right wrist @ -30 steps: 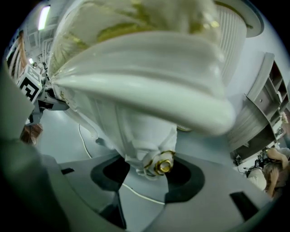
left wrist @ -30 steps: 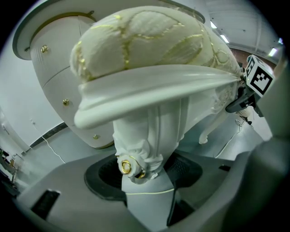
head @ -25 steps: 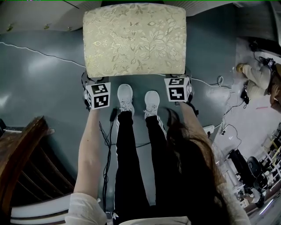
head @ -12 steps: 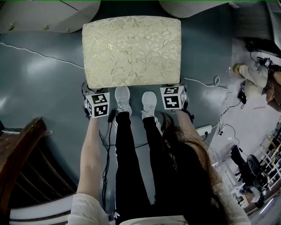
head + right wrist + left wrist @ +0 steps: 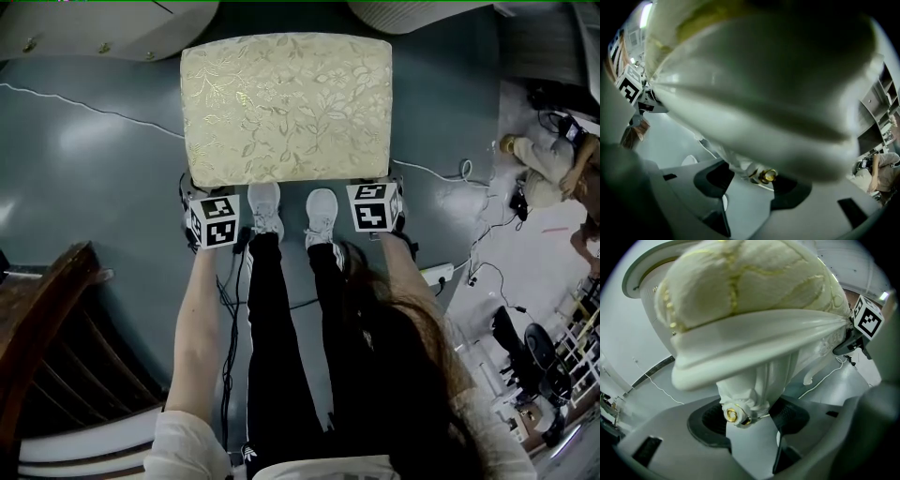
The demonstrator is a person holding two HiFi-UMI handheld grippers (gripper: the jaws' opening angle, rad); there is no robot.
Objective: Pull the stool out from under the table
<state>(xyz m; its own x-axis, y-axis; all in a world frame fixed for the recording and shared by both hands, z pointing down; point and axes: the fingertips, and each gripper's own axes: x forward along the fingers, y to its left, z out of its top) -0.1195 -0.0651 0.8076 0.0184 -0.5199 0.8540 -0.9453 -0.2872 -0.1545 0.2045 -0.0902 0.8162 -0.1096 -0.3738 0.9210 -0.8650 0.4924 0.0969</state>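
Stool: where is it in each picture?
Head view: stool at the top middle.
Left gripper view: stool fills the top; its leg is clamped in the left gripper.
Right gripper view: stool fills the top; another leg is clamped in the right gripper.
Shared landmark: the grey floor.

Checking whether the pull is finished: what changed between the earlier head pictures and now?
The stool seems to have come slightly nearer the person: its near edge, earlier short of the shoes, now meets their toes. The left gripper and right gripper stay clamped on its front legs, hands barely shifted.
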